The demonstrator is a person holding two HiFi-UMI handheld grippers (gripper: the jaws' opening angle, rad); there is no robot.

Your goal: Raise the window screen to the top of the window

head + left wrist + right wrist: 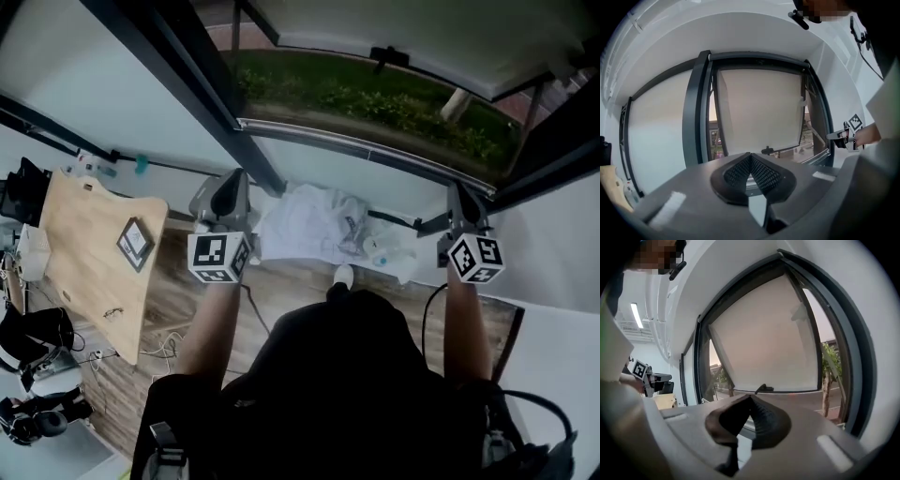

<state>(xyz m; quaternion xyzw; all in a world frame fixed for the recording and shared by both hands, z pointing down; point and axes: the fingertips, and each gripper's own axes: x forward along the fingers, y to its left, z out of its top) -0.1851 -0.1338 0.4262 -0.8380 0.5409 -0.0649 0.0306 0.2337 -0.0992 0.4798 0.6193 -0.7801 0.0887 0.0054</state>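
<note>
Both my jaws are clenched on nothing: left gripper [751,161] and right gripper [750,401] point level at the window frame [696,108]. The screen's pale pull bar [375,142] seems to lie low, along the sill. The risk is that shut jaws slide off that bar, or that an uneven lift jams it crooked.

White walls [553,244], wood floor [178,300], wooden table [84,253]
</note>
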